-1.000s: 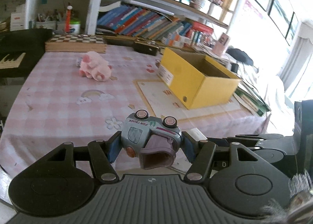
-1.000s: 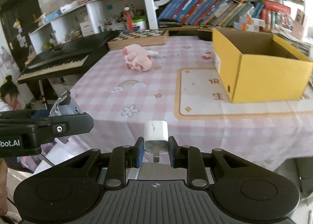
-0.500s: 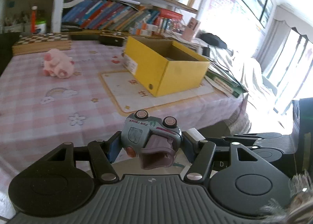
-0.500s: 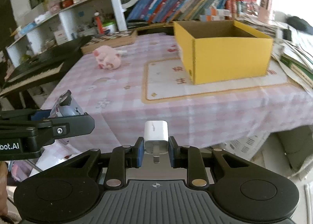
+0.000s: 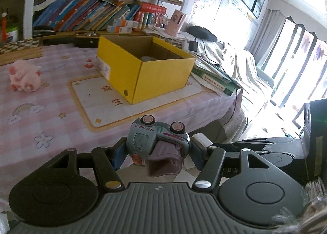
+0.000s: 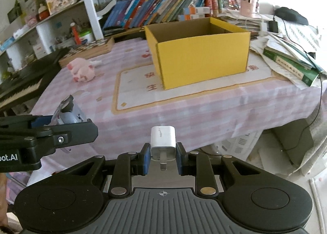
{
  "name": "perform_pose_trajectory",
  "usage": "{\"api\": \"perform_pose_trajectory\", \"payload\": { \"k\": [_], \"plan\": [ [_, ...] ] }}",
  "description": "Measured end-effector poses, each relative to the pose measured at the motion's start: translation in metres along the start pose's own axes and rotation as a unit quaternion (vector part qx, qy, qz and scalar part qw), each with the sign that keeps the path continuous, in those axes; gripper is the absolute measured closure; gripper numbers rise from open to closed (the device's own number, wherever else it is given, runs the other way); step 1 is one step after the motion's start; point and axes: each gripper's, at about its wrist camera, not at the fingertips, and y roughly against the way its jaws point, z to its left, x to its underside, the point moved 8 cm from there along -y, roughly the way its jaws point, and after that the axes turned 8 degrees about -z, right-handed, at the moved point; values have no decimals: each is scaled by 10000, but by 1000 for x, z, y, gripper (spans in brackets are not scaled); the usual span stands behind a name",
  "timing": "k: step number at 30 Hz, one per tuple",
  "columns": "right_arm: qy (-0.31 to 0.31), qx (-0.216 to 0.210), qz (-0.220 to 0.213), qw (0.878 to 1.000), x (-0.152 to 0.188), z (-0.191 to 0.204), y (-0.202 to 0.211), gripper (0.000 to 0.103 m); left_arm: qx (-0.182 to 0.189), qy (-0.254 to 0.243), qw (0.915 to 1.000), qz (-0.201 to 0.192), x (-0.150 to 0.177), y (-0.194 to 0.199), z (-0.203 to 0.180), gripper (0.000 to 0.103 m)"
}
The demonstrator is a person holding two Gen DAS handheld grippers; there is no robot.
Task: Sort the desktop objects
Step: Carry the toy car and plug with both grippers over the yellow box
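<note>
Both hand-held grippers had swung round toward the yellow box (image 5: 143,70) since a second before, which looked to me like carrying to drop. The worktop (image 5: 51,115) lay below, the box open with something pale, unclear, inside. The left hand-held gripper (image 5: 156,152) pinched the toy truck (image 5: 157,142); the right hand-held gripper (image 6: 162,159) pinched the white charger (image 6: 162,142), both short of the worktop's edge

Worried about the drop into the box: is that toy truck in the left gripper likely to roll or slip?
Probably stiff: the toy truck looks like hard plastic. Its wheels could let it roll once released. The fingers pinch rounded sides, so it may slip.
</note>
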Motion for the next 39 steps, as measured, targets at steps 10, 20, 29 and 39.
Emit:
{"api": "perform_pose_trajectory", "payload": {
  "k": [10, 20, 29, 39],
  "plan": [
    [-100, 231, 22, 9997, -18, -47, -12, 78, 269, -88, 9996, 68, -18, -48, -29, 43],
    [-108, 203, 32, 9997, -40, -81, -32, 78, 301, -180, 9994, 55, -34, -85, -49, 43],
    [-2, 15, -21, 10000, -63, -101, -51, 78, 145, -202, 9997, -78, -52, -111, -57, 43],
    [87, -204, -445, 9988, -116, -130, -65, 78, -89, -266, 9982, -532, -97, -134, -67, 43]
  ]
}}
